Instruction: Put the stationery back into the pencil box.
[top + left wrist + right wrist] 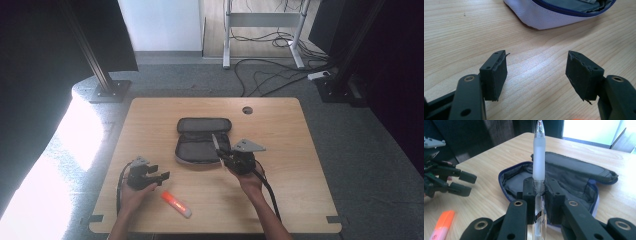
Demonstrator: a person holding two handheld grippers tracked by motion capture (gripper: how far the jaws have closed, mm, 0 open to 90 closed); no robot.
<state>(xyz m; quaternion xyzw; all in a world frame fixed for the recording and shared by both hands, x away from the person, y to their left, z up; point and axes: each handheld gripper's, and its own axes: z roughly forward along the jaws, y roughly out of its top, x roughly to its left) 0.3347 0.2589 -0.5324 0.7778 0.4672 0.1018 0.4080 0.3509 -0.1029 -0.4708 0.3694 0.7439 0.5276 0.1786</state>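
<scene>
An open grey pencil case (201,141) with a blue zip lies flat in the middle of the wooden table (280,125). My right gripper (225,156) is shut on a clear pen (538,157) with a frosted grip, held over the case's (564,177) right side and pointing along the jaws. My left gripper (159,176) rests open near the front left, nothing between its pads (496,72); the case's pale edge (549,17) lies just beyond it. An orange highlighter (175,204) lies on the table in front of it, also seen as the highlighter (441,225) in the right gripper view.
A round cable hole (247,110) sits near the table's far edge. Beyond the table are a desk frame (227,35), floor cables (270,75) and two black stand posts (100,75).
</scene>
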